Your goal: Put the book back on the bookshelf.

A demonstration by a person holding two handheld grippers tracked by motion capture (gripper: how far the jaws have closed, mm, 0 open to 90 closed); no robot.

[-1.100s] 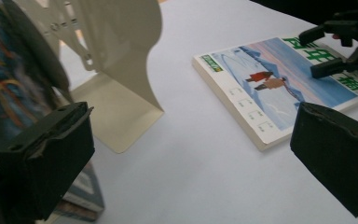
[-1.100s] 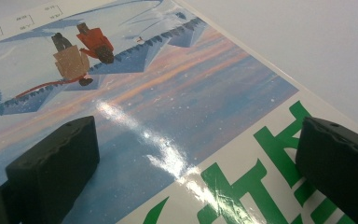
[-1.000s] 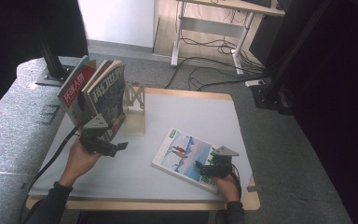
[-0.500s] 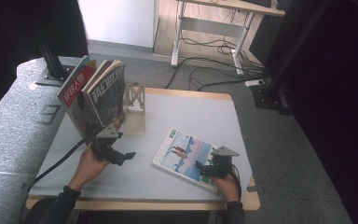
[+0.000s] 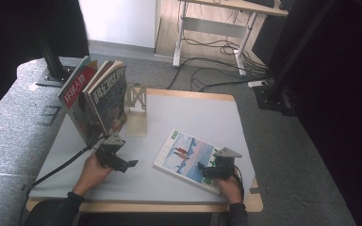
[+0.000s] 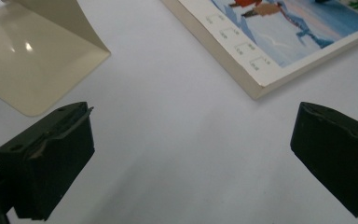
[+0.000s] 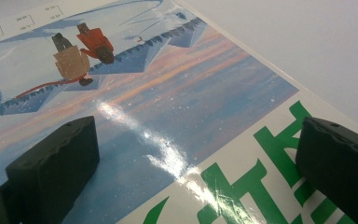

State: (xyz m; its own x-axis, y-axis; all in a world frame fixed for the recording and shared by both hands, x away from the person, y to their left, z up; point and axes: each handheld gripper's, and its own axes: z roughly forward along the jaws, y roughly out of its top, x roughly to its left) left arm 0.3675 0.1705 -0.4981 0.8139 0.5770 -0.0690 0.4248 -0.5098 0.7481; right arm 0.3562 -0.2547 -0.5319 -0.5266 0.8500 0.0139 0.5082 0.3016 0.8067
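Observation:
A magazine (image 5: 185,155) with a blue snowy cover and green lettering lies flat on the white table (image 5: 193,110), right of centre. My right gripper (image 5: 203,170) rests over its near right corner. In the right gripper view the right gripper (image 7: 196,140) is open, its jaws spread above the glossy cover (image 7: 168,93). My left gripper (image 5: 128,165) hovers left of the magazine. It (image 6: 193,135) is open over bare table, with the magazine's corner (image 6: 261,70) just ahead of it.
Two magazines, one red (image 5: 81,101) and one dark (image 5: 109,96), stand leaning at the back left against a cream metal bookend (image 5: 136,113). The bookend's base (image 6: 32,60) lies ahead-left of the left jaws. A cable (image 5: 56,172) trails from the left gripper.
My left gripper has moved right and nearer, away from the standing magazines and toward the flat one. The right gripper has stayed put.

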